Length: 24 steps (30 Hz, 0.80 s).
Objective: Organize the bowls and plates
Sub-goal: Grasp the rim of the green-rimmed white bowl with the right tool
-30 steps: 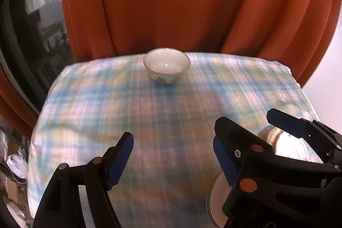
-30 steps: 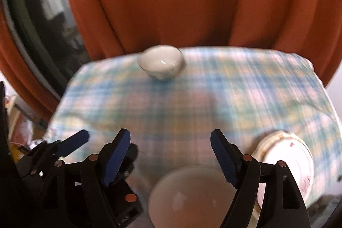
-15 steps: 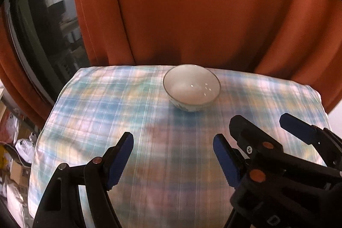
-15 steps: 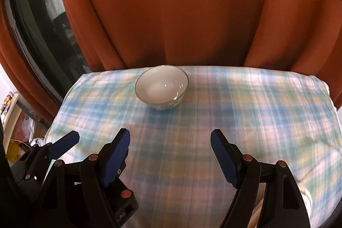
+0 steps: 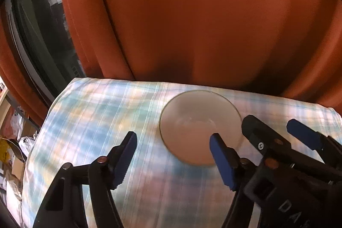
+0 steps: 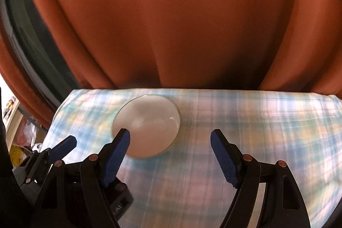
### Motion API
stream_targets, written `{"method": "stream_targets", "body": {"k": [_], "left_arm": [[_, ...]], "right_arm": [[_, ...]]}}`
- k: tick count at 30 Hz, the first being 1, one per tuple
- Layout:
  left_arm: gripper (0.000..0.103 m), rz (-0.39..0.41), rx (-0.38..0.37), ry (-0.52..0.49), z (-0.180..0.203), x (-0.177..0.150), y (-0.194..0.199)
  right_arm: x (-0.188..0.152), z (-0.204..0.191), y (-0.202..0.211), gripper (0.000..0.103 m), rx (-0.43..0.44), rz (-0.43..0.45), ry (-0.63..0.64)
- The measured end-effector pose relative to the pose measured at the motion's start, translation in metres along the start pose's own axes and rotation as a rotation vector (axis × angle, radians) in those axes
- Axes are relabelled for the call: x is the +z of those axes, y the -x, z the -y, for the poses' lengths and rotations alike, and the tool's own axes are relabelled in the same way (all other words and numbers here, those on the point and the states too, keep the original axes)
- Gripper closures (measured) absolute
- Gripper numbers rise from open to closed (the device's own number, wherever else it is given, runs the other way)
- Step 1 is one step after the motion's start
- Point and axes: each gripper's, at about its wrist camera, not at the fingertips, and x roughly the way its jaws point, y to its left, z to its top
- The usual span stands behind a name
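Plaid tablecloth [image 5: 89, 121], orange curtain [image 5: 192, 25] behind, dark window [image 5: 38, 31] left

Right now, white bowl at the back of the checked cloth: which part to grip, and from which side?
Take the bowl by its rim, one finger inside and one outside the wall. It stands upright, mouth up, too wide to span. Come from the near edge: the orange curtain hangs close behind. The left tool and right tool are both open and empty; the right tool's near finger looks closest, though the frames are blurred.
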Motion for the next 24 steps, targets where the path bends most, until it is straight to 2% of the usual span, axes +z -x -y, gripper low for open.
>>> {"method": "stream_targets", "body": {"k": [3,6,11,14,16,20,24], "left_arm": [[0.035,-0.010,-0.026,0.018,-0.003,0.005,-0.020],[0.035,-0.026,0.012,0.007,-0.003,0.010,-0.035],[0.038,-0.049,0.034,0.008,-0.001,0.010,-0.056],[0.044,-0.063,0.034,0.014,-0.001,0.009,-0.065],[0.056,-0.073,0.015,0.005,0.002,0.008,-0.072],[0.060,-0.086,0.025,-0.007,0.005,0.006,-0.082],[0.069,-0.092,0.041,-0.013,0.005,0.006,-0.087]], "right_arm": [[0.008,0.006,-0.023,0.029,0.003,-0.012,-0.030],[0.011,0.007,-0.041,0.030,-0.016,-0.016,-0.034],[0.015,0.007,-0.069,0.041,-0.011,-0.045,-0.030],[0.015,0.010,-0.083,0.049,-0.015,-0.064,-0.030],[0.013,0.014,-0.090,0.052,-0.019,-0.076,-0.033],[0.010,0.018,-0.102,0.068,-0.022,-0.108,-0.038],[0.008,0.019,-0.108,0.074,0.006,-0.117,-0.032]]}}
